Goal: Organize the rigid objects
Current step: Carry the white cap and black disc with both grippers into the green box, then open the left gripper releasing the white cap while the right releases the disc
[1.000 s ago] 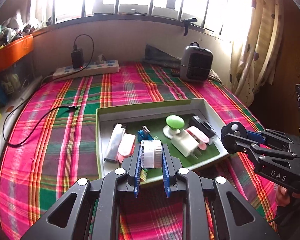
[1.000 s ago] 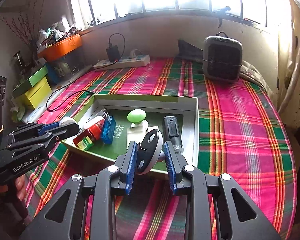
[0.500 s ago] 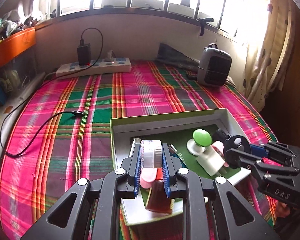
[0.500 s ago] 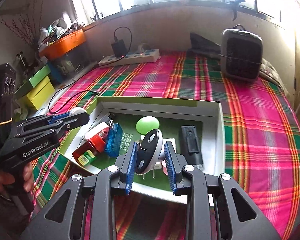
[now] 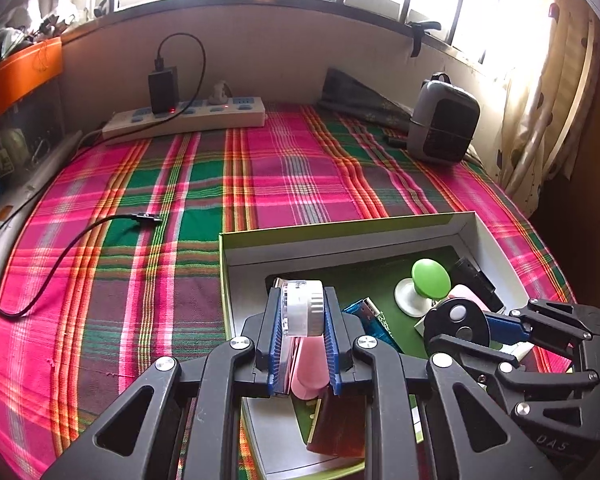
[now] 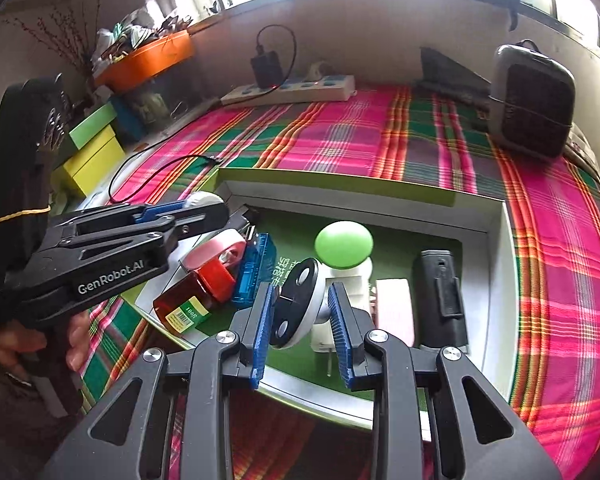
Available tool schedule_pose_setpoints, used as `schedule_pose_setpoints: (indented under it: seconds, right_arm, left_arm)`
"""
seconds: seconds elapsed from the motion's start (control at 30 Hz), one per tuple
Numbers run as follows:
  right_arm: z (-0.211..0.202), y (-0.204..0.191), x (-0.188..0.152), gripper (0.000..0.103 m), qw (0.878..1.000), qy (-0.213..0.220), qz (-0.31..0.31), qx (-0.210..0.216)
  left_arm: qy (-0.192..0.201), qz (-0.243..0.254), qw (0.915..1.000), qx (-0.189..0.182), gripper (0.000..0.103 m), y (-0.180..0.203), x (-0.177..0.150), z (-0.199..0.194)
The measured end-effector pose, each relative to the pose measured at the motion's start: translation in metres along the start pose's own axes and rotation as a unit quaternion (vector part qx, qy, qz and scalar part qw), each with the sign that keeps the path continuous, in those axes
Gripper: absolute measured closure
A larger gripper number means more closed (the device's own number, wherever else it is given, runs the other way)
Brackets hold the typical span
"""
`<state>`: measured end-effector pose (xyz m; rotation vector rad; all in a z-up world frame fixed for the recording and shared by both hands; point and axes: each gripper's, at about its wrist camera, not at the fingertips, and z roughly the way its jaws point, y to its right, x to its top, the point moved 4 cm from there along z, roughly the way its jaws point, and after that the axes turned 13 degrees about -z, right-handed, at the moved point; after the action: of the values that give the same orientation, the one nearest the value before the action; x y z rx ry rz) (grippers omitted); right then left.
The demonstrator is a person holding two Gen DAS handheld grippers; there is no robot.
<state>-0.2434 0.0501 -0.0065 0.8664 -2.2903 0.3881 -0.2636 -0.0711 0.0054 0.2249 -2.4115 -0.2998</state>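
Observation:
My left gripper (image 5: 303, 312) is shut on a small white ribbed wheel (image 5: 302, 307) and holds it above the left part of the green-lined box tray (image 5: 340, 228). My right gripper (image 6: 302, 312) is shut on a black-and-white round disc (image 6: 298, 304) above the tray's (image 6: 496, 240) near middle. In the tray lie a green-capped knob (image 6: 343, 245), a black case (image 6: 440, 296), a pink piece (image 6: 396, 312), a blue USB part (image 6: 256, 268), a red-capped amber bottle (image 6: 192, 300) and a white plug (image 6: 348, 284). Each gripper shows in the other's view: the right one (image 5: 460, 320), the left one (image 6: 204, 208).
The tray sits on a pink-green plaid cloth (image 5: 260, 168). A power strip (image 5: 184, 118) with a black charger stands at the back. A black cable (image 5: 60, 252) lies at the left. A grey heater (image 5: 442, 124) stands at the back right. Yellow and green boxes (image 6: 92, 148) sit far left.
Both grippers have moved forward and lower over the tray, each still holding its object. The tray looms larger, and the left gripper is now over its left part.

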Motion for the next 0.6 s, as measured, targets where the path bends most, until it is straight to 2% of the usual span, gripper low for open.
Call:
schedule_pose_setpoints:
  seconds: [0.6]
  right_arm:
    - [0.003,-0.017,0.0,0.074,0.998,-0.005,-0.055,-0.025]
  left_arm:
    - [-0.011,-0.008,0.9999,0.006,0.085,-0.006,-0.002,0.011]
